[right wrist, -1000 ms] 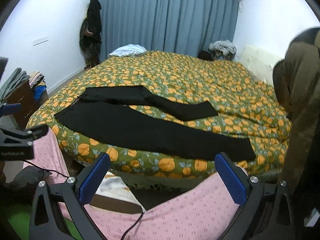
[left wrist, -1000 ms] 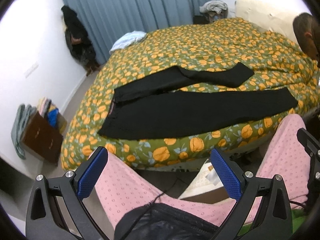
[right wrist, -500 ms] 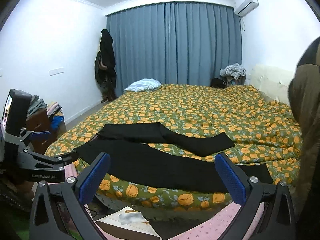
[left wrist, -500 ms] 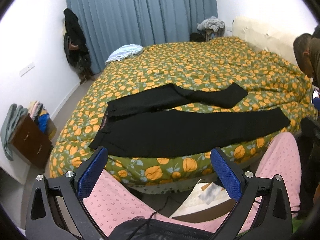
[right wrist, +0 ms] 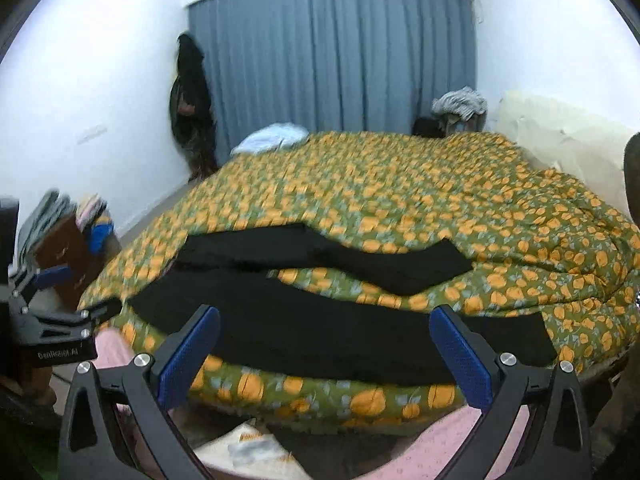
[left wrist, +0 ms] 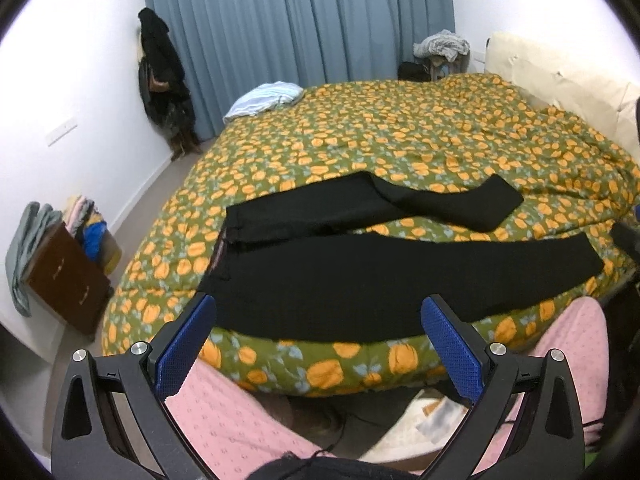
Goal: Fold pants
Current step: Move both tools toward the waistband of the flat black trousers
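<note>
black pants (left wrist: pixel 360 276) lie flat, legs apart, on floral bedspread (left wrist: pixel 420 144). left gripper (left wrist: pixel 318 320) and right gripper (right wrist: pixel 324 332) both spread, empty, short of the bed.

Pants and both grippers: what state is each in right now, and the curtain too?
Pants: spread flat on the bed, legs apart, not yet folded.
Left gripper: open, holding nothing, short of the pants.
Right gripper: open, holding nothing, short of the pants.
Curtain: drawn shut.
</note>
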Available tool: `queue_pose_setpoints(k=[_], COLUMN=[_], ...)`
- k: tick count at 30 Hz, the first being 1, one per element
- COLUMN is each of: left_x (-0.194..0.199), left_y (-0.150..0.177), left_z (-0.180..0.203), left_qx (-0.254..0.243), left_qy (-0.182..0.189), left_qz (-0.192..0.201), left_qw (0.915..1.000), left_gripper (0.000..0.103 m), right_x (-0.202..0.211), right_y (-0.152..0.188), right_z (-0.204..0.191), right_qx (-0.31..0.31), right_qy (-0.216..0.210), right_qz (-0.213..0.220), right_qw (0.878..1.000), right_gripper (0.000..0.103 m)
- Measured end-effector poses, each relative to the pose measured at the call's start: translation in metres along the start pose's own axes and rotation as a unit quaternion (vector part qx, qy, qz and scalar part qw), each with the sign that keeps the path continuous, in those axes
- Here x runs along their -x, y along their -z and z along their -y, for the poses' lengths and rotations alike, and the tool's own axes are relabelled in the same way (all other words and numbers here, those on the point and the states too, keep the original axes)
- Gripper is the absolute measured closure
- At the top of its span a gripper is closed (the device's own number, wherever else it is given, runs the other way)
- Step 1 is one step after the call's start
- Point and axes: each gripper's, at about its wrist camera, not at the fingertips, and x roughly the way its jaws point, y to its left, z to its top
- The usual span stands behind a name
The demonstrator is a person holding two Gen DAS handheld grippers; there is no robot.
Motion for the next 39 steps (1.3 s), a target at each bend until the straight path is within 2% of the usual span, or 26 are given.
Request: queue_pose_setpoints(k=[2,5,10,14,17,19,21,22,23,25,26,27,30,34,35,36,37,39], left_x=[-0.007,-0.019,-0.040,-0.050,-0.057,-0.064,-0.072,-0.077,-0.081,-0.094,-0.101,-0.107,-0.125,-0.136,-0.137,-0.139,-0.140,-0.144], left_y=[-0.007,-0.016,-0.033,-0.049,-0.055,-0.059,-0.062,-0.063,-0.063,-0.062,-0.061,-0.060,-0.051,-0.043,-0.043,-0.044,-0.045,-0.049], left_z=[-0.004,-0.008,-0.001,0.007,0.013,0.014,0.012,0.010,0.009,0.008,0.008,0.007,0.006,0.004,0.004,0.004,0.004,0.005], left_qx=[0.006,0.013,0.004,-0.006,-0.013,-0.013,-0.004,0.001,0.004,0.006,0.007,0.010,0.023,0.031,0.030,0.029,0.027,0.025], left_qy=[0.004,0.007,-0.003,0.003,0.008,0.005,-0.007,-0.012,-0.017,-0.032,-0.039,-0.042,-0.043,-0.040,-0.042,-0.045,-0.048,-0.054], left_qz=[-0.005,-0.007,-0.005,0.001,0.002,-0.005,-0.012,-0.016,-0.018,-0.028,-0.035,-0.043,-0.078,-0.108,-0.111,-0.112,-0.114,-0.117], left_qw=[1.0000,0.9999,1.0000,1.0000,0.9999,0.9999,0.9999,0.9998,0.9997,0.9991,0.9986,0.9981,0.9957,0.9929,0.9925,0.9922,0.9919,0.9914], left_gripper=[0.001,0.001,0.001,0.001,0.000,0.001,0.001,0.001,0.001,0.001,0.001,0.001,0.001,0.001,0.001,0.001,0.001,0.001], right_x=[-0.009,-0.026,-0.055,-0.061,-0.070,-0.084,-0.103,-0.115,-0.125,-0.153,-0.169,-0.179,-0.212,-0.249,-0.267,-0.284,-0.314,-0.359], right_y=[-0.009,-0.014,-0.002,-0.010,-0.022,-0.027,-0.030,-0.027,-0.023,-0.014,-0.009,-0.006,-0.015,-0.076,-0.093,-0.105,-0.116,-0.123], right_z=[0.006,0.009,-0.011,-0.025,-0.019,-0.005,0.003,0.006,0.006,0.004,0.003,0.004,0.031,0.110,0.136,0.156,0.186,0.220], right_qx=[-0.019,-0.042,-0.012,0.017,0.026,0.005,-0.014,-0.024,-0.027,-0.026,-0.017,-0.010,-0.006,-0.030,-0.036,-0.041,-0.045,-0.044], right_qy=[-0.005,-0.035,-0.083,-0.107,-0.079,-0.075,-0.113,-0.150,-0.163,-0.182,-0.173,-0.163,-0.141,-0.101,-0.090,-0.081,-0.059,0.003], right_qz=[-0.005,-0.025,-0.069,-0.043,-0.026,-0.018,-0.021,-0.011,-0.014,-0.052,-0.072,-0.075,-0.063,0.019,0.017,0.004,-0.031,-0.093], right_qw=[1.000,0.998,0.994,0.993,0.996,0.997,0.993,0.988,0.986,0.982,0.982,0.984,0.988,0.994,0.995,0.996,0.997,0.995], right_gripper=[0.000,0.000,0.000,0.000,0.000,0.000,0.000,0.000,0.000,0.000,0.000,0.000,0.000,0.000,0.000,0.000,0.000,0.000])
